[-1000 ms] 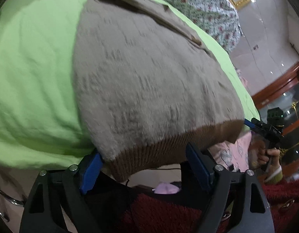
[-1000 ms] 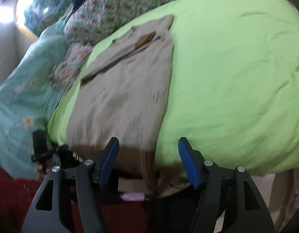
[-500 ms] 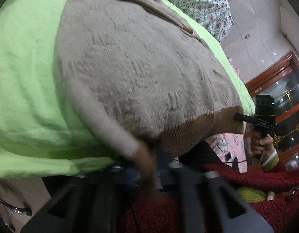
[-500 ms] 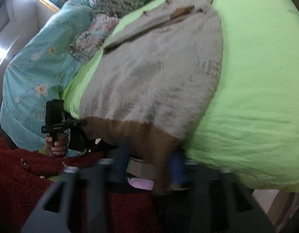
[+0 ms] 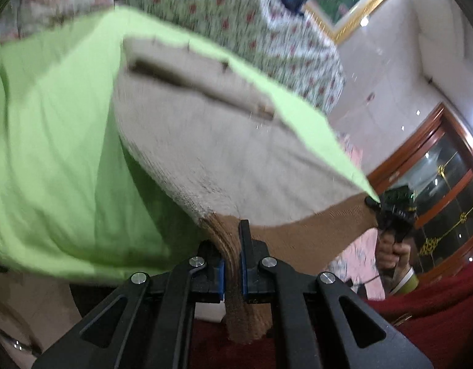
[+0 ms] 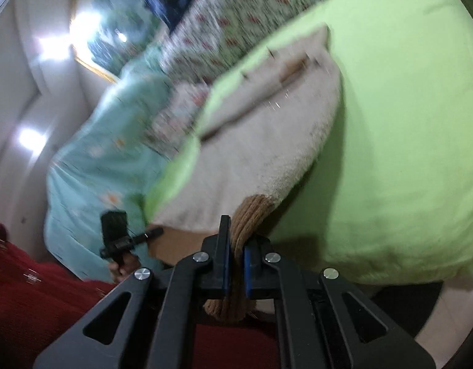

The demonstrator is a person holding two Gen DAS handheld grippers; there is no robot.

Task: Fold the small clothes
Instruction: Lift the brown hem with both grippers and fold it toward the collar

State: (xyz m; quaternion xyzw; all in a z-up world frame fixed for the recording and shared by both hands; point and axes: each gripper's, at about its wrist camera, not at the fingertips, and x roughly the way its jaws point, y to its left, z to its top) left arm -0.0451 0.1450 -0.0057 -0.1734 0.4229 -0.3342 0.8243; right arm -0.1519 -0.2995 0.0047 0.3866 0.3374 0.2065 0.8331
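On the green bedsheet point(image 5: 52, 153) you've got one beige knit sweater point(image 5: 205, 141). Your left hand-held gripper point(image 5: 231, 264) and right hand-held gripper point(image 6: 234, 264) just clamped down, each pinching a corner of its brown ribbed hem point(image 5: 313, 230). Floral quilt point(image 5: 236, 15) and teal blanket point(image 6: 98, 169) crowd behind; nothing's blocking it.

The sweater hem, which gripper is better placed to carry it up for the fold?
Neither alone. The left gripper and right gripper are each shut on a corner of the brown hem of the sweater, so probably both should lift together.
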